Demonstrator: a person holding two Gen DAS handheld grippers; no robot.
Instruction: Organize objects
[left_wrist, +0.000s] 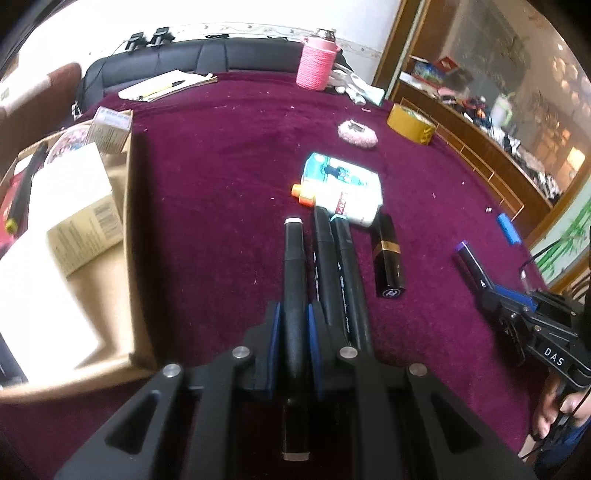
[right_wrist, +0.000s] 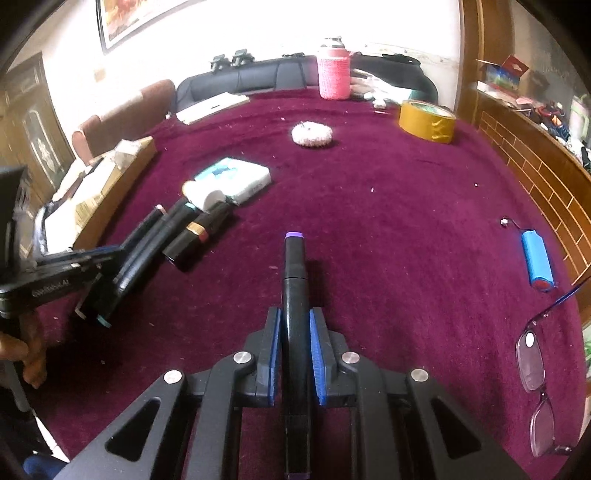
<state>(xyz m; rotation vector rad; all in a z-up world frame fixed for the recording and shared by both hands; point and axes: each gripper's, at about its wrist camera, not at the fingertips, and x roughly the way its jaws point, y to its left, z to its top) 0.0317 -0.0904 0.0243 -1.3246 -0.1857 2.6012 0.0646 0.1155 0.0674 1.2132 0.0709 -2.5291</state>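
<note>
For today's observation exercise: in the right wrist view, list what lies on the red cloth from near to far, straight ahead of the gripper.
right gripper → purple-capped marker → fluffy white puff → pink knitted bottle

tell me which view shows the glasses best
The right wrist view: the glasses lie on the maroon cloth at its right edge, lenses and frame visible. The left wrist view shows none of them.
</note>
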